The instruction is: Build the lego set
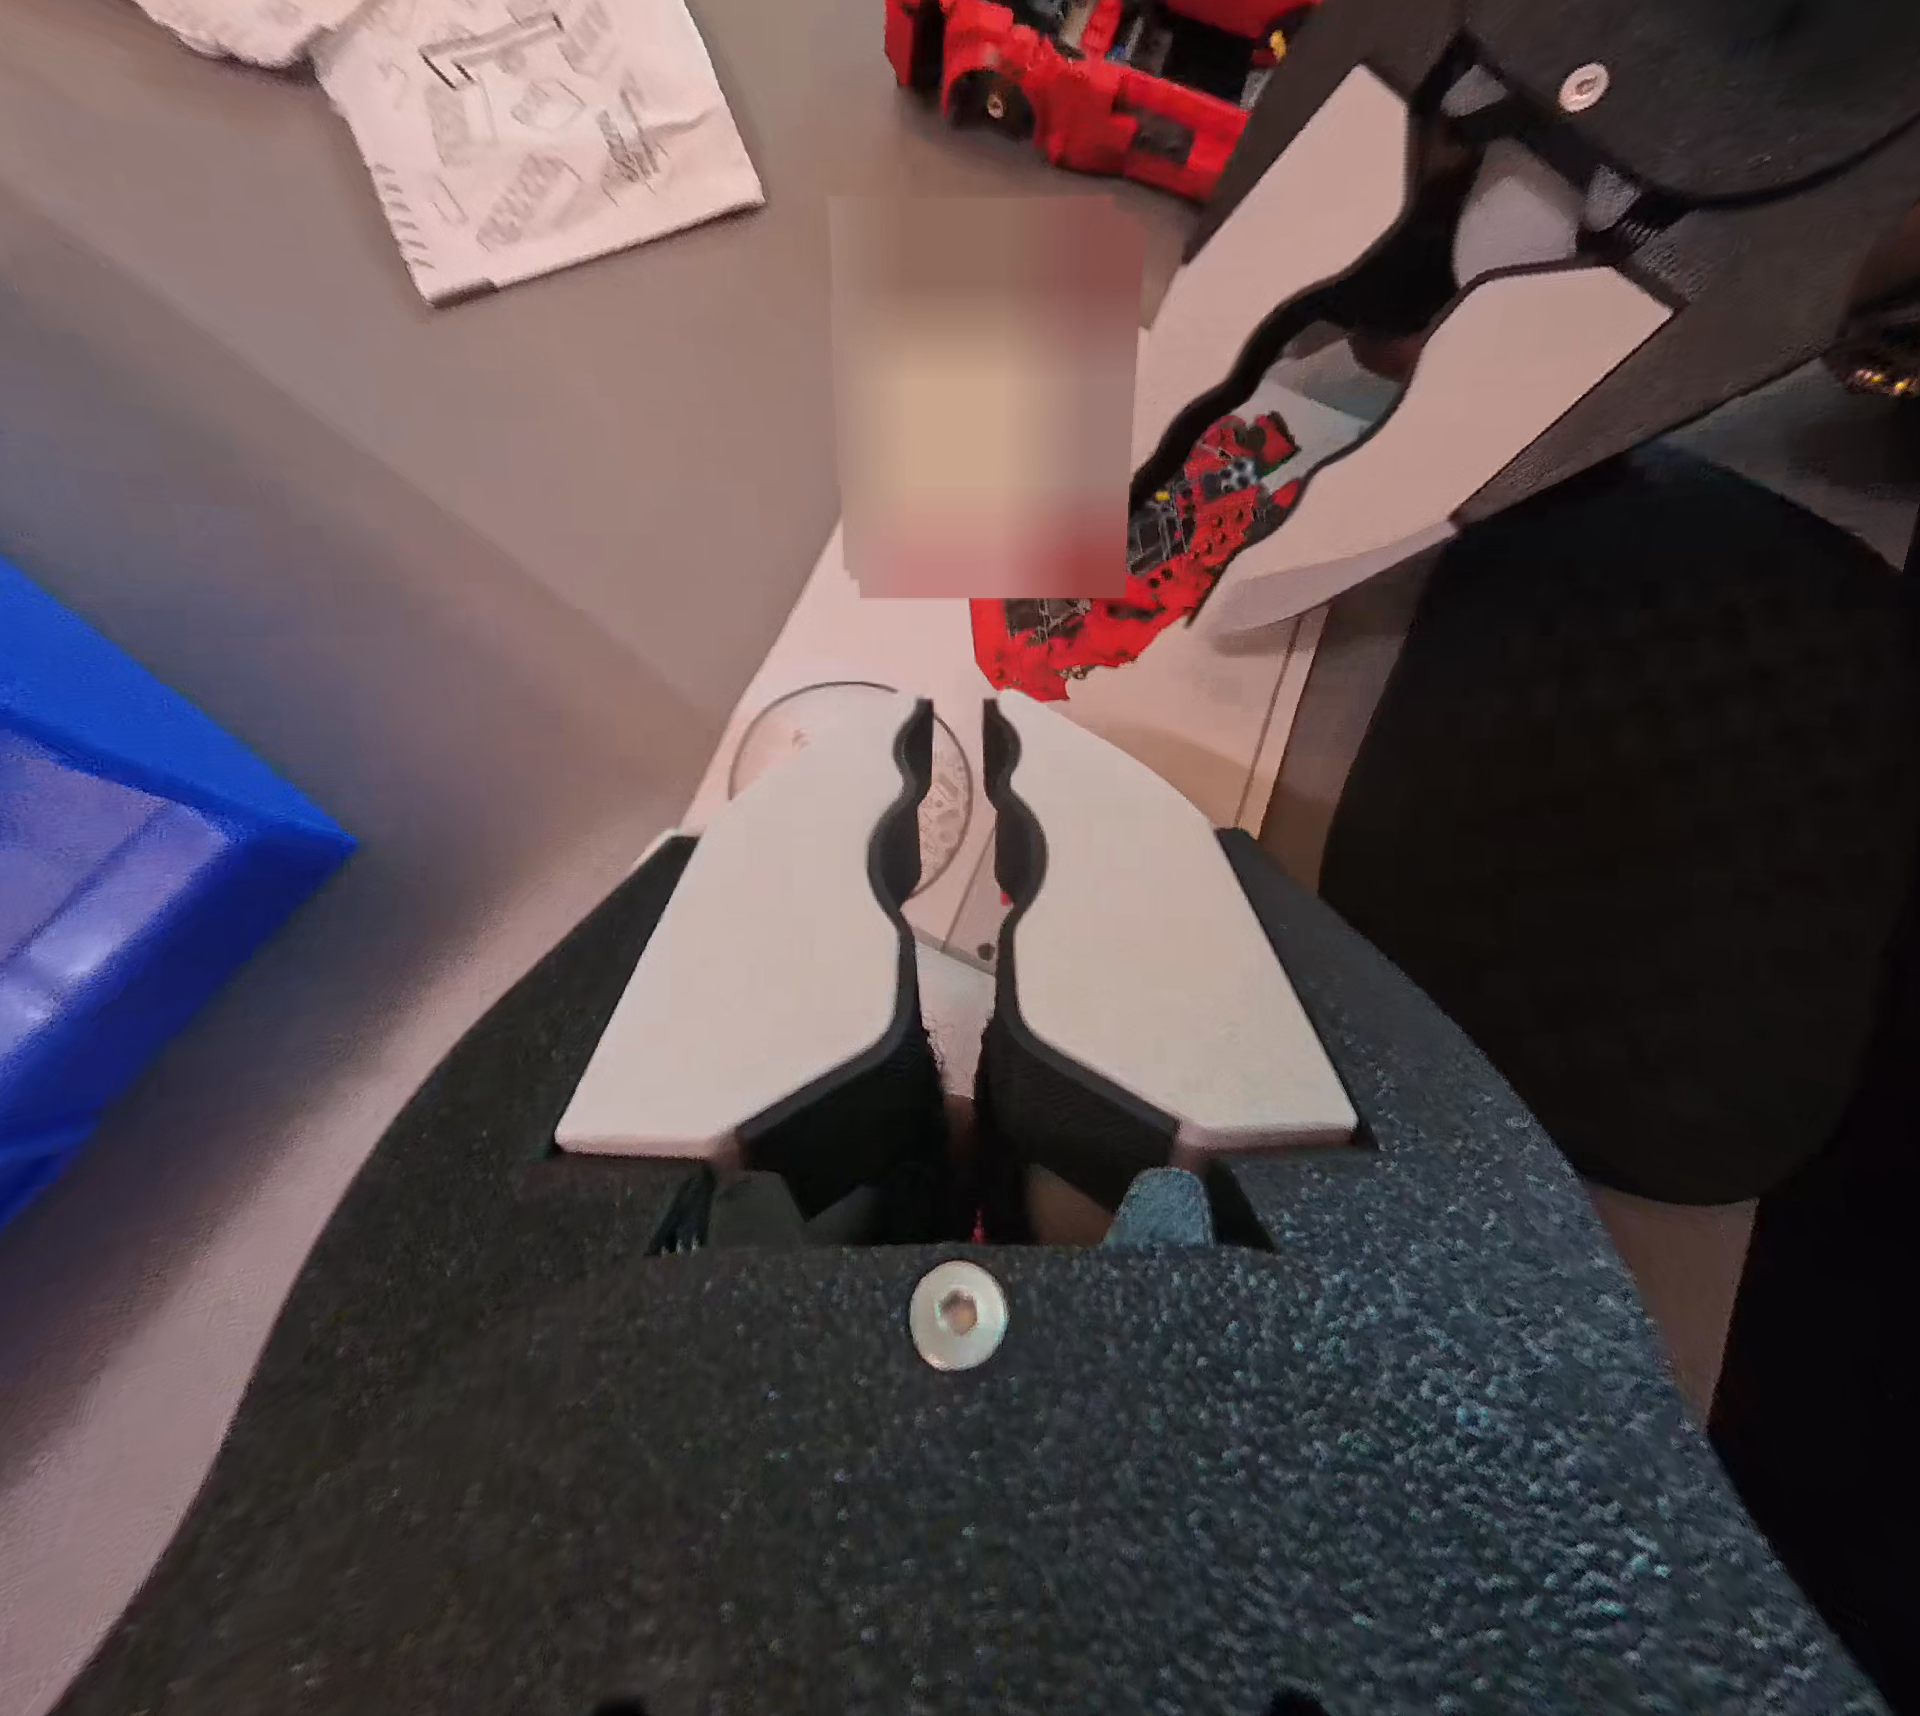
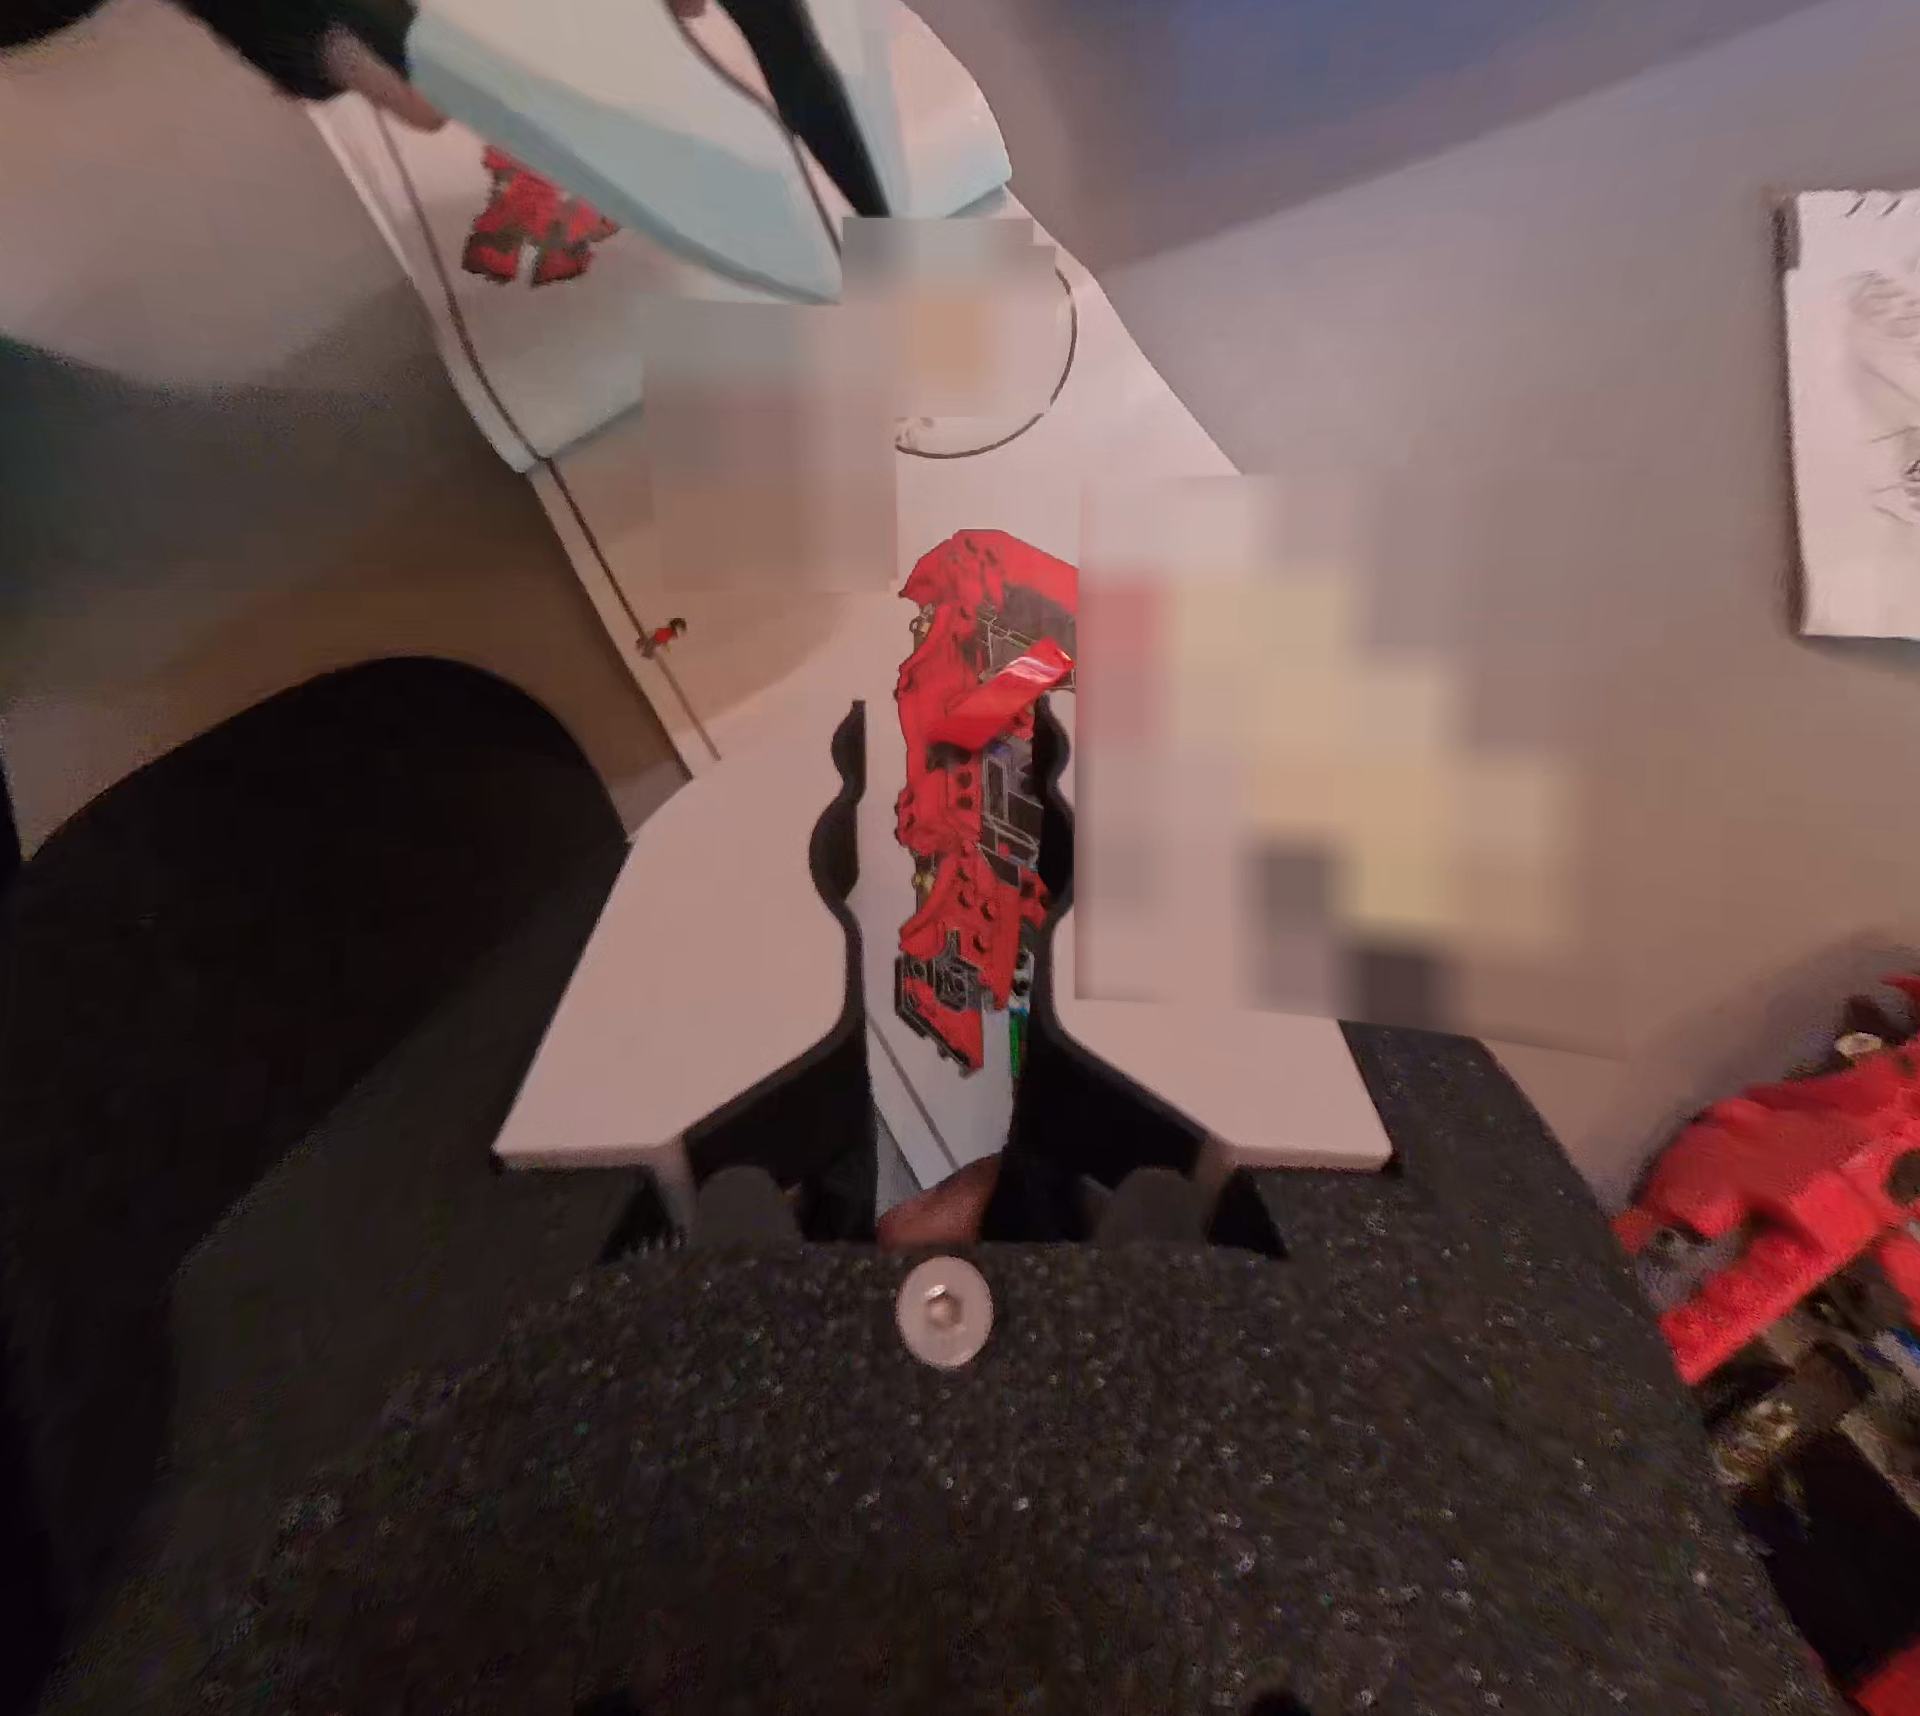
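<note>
A part-built red lego car (image 1: 1070,4) stands on the grey table; it also shows in the right wrist view (image 2: 1787,1199) at the lower right. An open instruction booklet (image 1: 1278,700) with red car pictures lies at the table's near edge. My left gripper (image 1: 956,710) hovers over the booklet, almost shut with a thin slit, holding nothing; it also shows in the right wrist view (image 2: 836,274). My right gripper (image 2: 951,716) is partly open over the booklet (image 2: 977,503). A small glossy red piece (image 2: 1013,684) sits by its right fingertip, not clamped. The right gripper (image 1: 1179,565) reaches in from the upper right.
Two crumpled white paper bags (image 1: 540,77) lie at the table's far left; one shows in the right wrist view (image 2: 1860,419). A blue bin (image 1: 104,835) stands at the left. A dark rounded seat (image 1: 1610,835) sits below the table edge. The grippers' ends are close to 7 cm from one another. From my right tips it is roughly 15 cm to the part-built red lego car (image 1: 1070,4); from my left, 20 cm.
</note>
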